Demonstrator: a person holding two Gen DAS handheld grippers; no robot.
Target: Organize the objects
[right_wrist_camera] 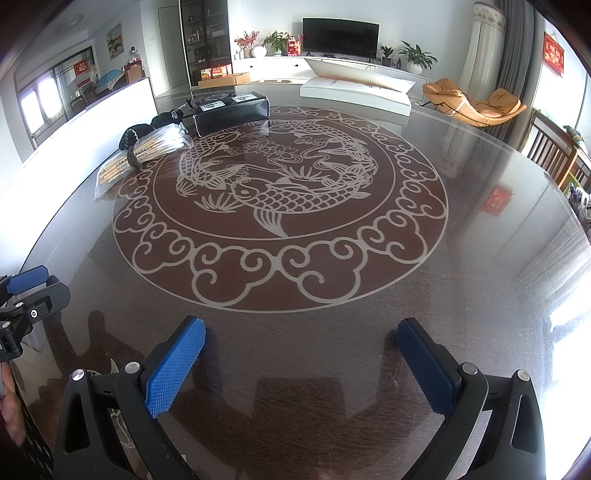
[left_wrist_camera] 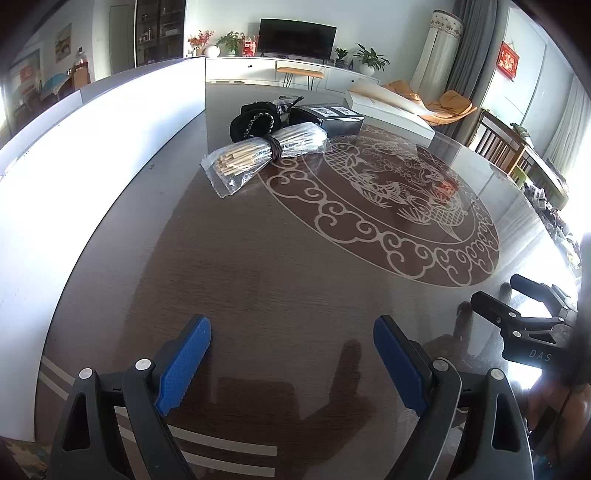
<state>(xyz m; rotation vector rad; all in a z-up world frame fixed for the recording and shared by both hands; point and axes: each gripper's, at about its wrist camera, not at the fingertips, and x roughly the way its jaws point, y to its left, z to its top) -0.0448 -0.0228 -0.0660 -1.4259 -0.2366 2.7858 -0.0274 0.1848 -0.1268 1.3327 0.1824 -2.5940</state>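
Far across a shiny round table (right_wrist_camera: 461,295) with a fish picture: a crinkly bag of sticks (left_wrist_camera: 264,155) tied beside a soft black pouch (left_wrist_camera: 255,120) and black box (right_wrist_camera: 232,109), both blue-padded claws (left_wrist_camera: 291,354) (right_wrist_camera: 301,356) wide apart, empty.

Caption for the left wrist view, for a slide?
Open left gripper hovers over table; bagged chopsticks lie ahead.

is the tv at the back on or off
Off, it seems: the tv screen is uniformly dark in both views, with no picture or glow showing.
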